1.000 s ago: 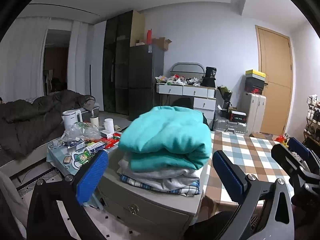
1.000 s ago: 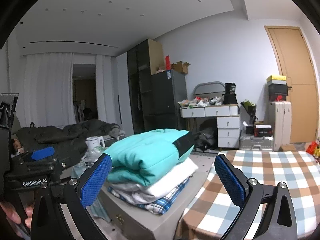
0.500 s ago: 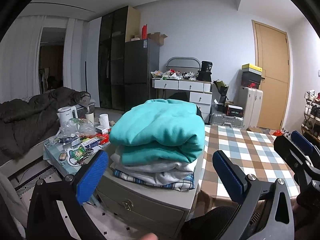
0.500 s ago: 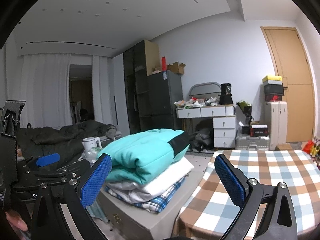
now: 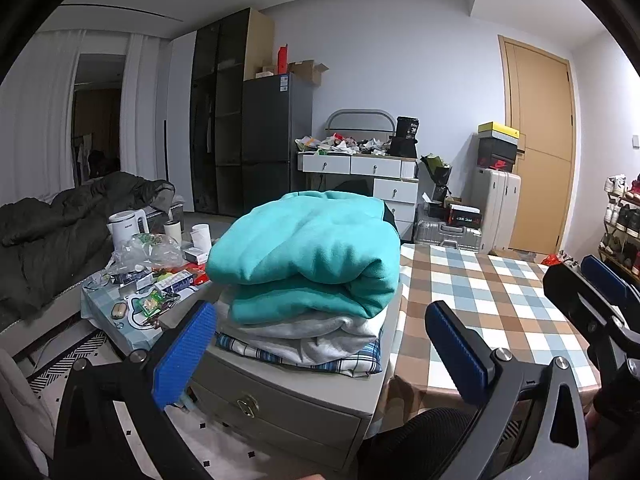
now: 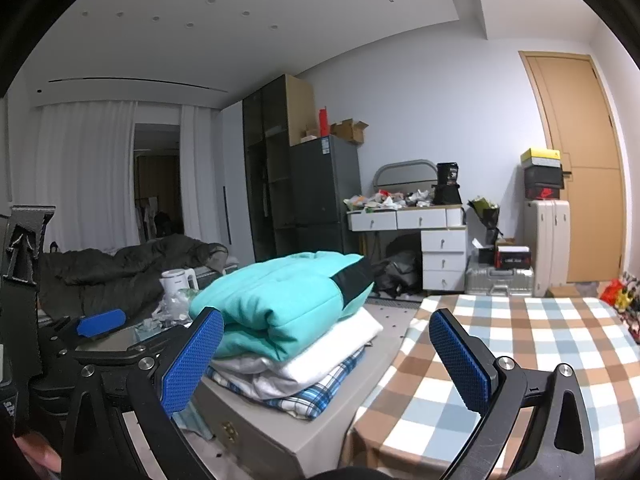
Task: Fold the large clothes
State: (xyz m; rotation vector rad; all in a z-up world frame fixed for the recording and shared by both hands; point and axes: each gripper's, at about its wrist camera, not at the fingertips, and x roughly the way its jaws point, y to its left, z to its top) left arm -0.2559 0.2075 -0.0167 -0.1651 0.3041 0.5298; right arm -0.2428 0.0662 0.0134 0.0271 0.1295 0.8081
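Left wrist view showed the left gripper (image 5: 320,344) held in the air with its blue-padded jaws spread wide and nothing between them. Beyond it, a folded teal sweatshirt (image 5: 308,256) lay on top of a stack of folded clothes: a grey-white garment (image 5: 320,336) under it, and a blue plaid shirt (image 5: 352,364) at the bottom. The stack rested on a grey drawer cabinet (image 5: 288,404), which stood just beside a table with a checked tablecloth (image 5: 480,296). To the left, a cluttered low table (image 5: 120,308) carried a white kettle (image 5: 126,226) and packets. The right gripper (image 5: 600,304) showed at the right edge, apart from the clothes.

From the right wrist view, the right gripper (image 6: 326,356) also hung in the air, its jaws wide apart and empty. The teal sweatshirt (image 6: 280,304), with a black panel at one end, sat on the stack ahead and to the left. The left gripper (image 6: 100,322) appeared at the left edge. The checked tablecloth (image 6: 520,340) was bare.
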